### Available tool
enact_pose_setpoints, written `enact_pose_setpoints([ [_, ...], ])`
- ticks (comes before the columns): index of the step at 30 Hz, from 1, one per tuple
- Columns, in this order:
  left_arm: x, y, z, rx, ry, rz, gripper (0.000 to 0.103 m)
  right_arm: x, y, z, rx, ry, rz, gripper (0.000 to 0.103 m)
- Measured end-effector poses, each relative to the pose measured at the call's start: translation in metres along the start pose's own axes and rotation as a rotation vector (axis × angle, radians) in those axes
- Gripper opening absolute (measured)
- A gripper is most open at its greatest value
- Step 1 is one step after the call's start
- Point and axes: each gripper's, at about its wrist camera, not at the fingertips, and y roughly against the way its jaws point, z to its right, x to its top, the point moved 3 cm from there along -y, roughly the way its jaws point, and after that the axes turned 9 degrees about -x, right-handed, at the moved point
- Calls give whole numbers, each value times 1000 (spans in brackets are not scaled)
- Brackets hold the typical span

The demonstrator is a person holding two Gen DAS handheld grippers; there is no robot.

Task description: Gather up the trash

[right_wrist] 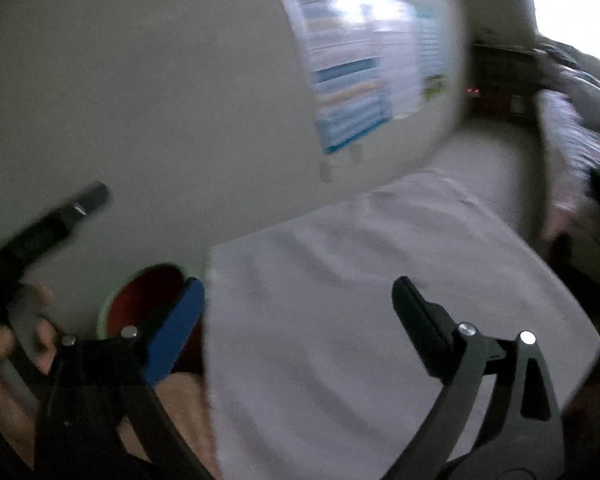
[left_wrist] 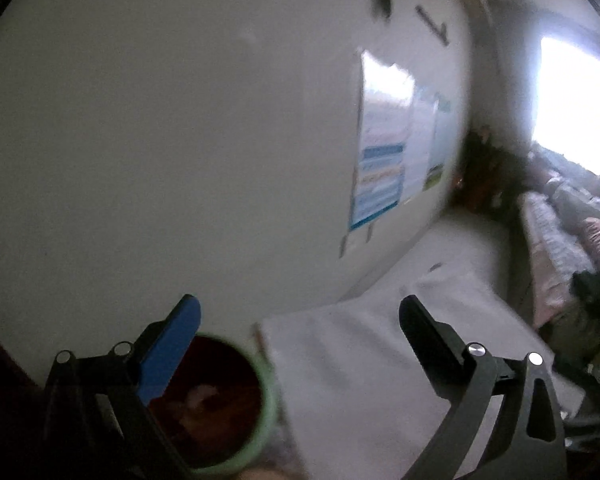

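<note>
Left wrist view: left claw [left_wrist: 300,324] has both fingers spread wide, with nothing between them. The blue finger [left_wrist: 172,350] is at 7 o'clock, the black finger at 5 o'clock.
Bin: a round bin [left_wrist: 270,408] with a pale green rim and dark red inside stands at 6 to 7 o'clock, partly under the blue finger. Something pale lies in it, too blurred to name.
Surface: a white surface [left_wrist: 340,380] begins just beside the bin and runs toward 4 o'clock. I see no loose trash on it in this view.
Right wrist view: right claw [right_wrist: 300,300] is also wide open and holds nothing. Through it the bin [right_wrist: 148,284] is at 8 o'clock, mostly hidden behind its blue finger, and the surface [right_wrist: 320,300] fills the middle and 5 o'clock.
Hand: a hand [right_wrist: 4,348] at 9 o'clock holds the other tool, whose dark finger [right_wrist: 64,212] points toward 10 o'clock.
Key relation: the bin lies below and to the left of both claws. The left claw is the nearer one, almost over the opening. The bin is round, so it has no long axis.
Judgement: both claws look empty above the bin, so the next trash must be found first. Everything is blurred, and no piece can be located.
Room: a poster [left_wrist: 384,152] hangs on the wall at 1 o'clock.
</note>
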Motion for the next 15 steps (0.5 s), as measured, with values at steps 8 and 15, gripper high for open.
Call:
enact_pose_setpoints([
  [8, 21, 9, 54, -4, -5, 80, 95, 10, 10, 56, -131, -60, 92, 97],
  [15, 17, 17, 63, -5, -24, 55, 95, -4, 6, 45, -94, -44, 64, 97],
])
